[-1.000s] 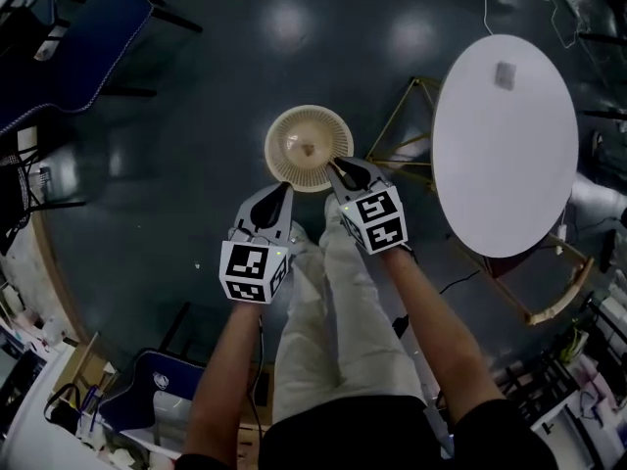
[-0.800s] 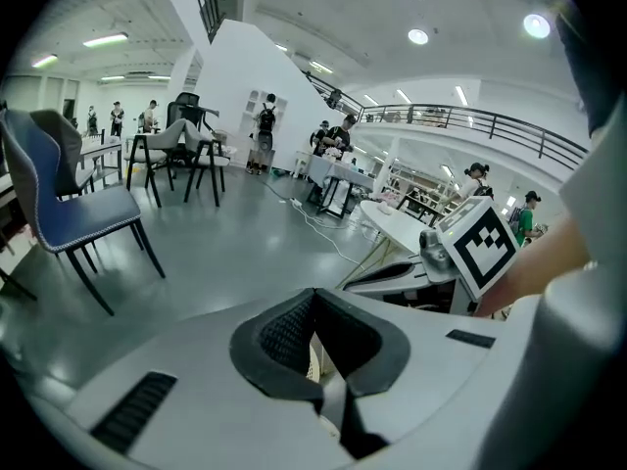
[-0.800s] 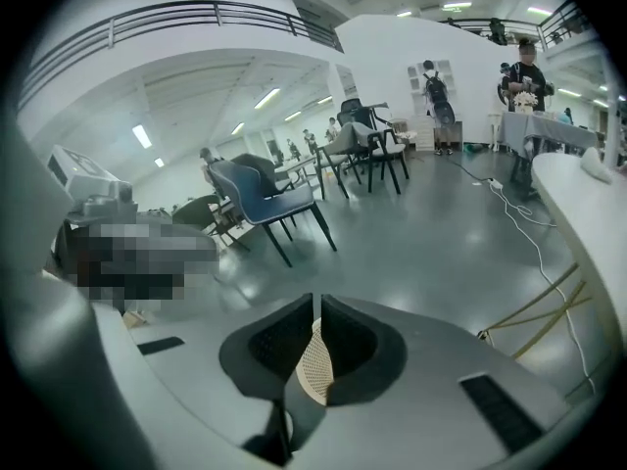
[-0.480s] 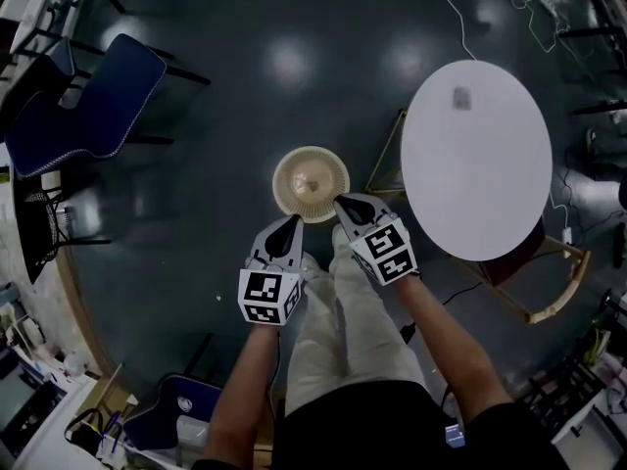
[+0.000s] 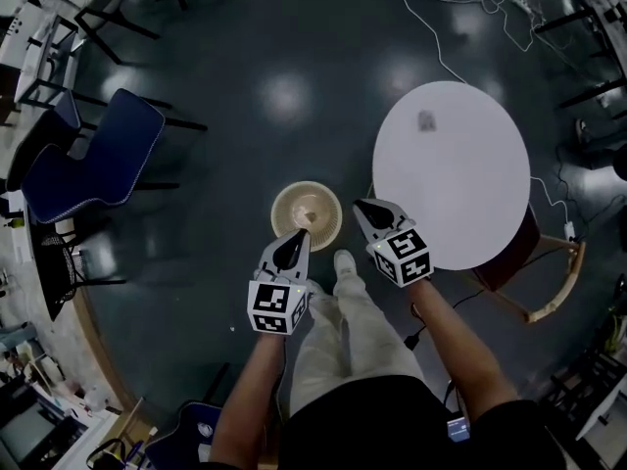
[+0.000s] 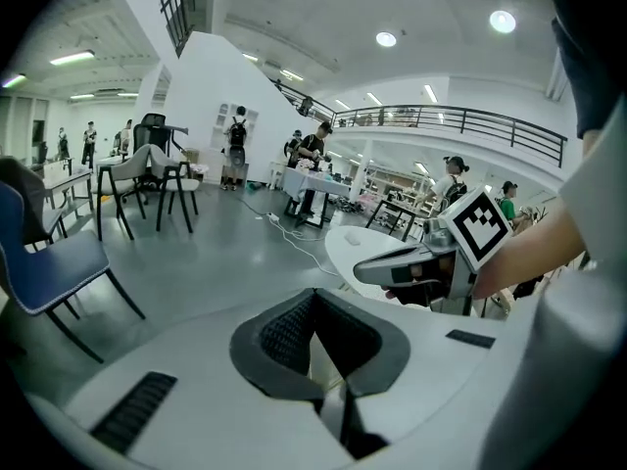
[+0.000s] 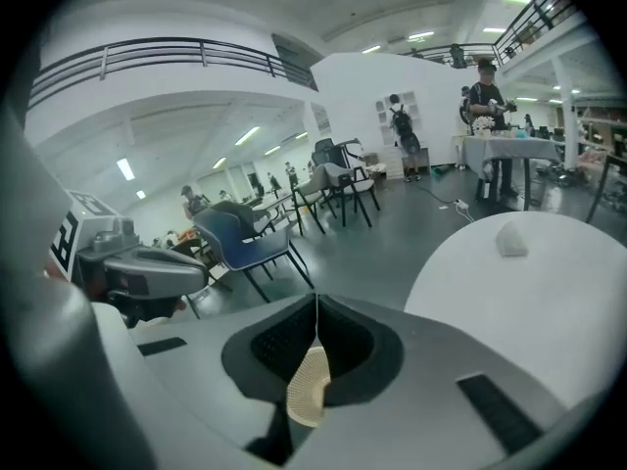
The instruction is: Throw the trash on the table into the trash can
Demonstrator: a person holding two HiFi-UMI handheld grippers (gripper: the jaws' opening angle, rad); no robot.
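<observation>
In the head view a cream woven round trash can (image 5: 307,214) stands on the floor just beside the white round table (image 5: 460,194), handy for drops, and one small pale scrap of trash (image 5: 426,120) lies on the tabletop, while the left gripper view shows the left gripper (image 6: 313,294) pressed together and empty, and the right gripper view shows the right gripper (image 7: 315,299) likewise closed on nothing.
</observation>
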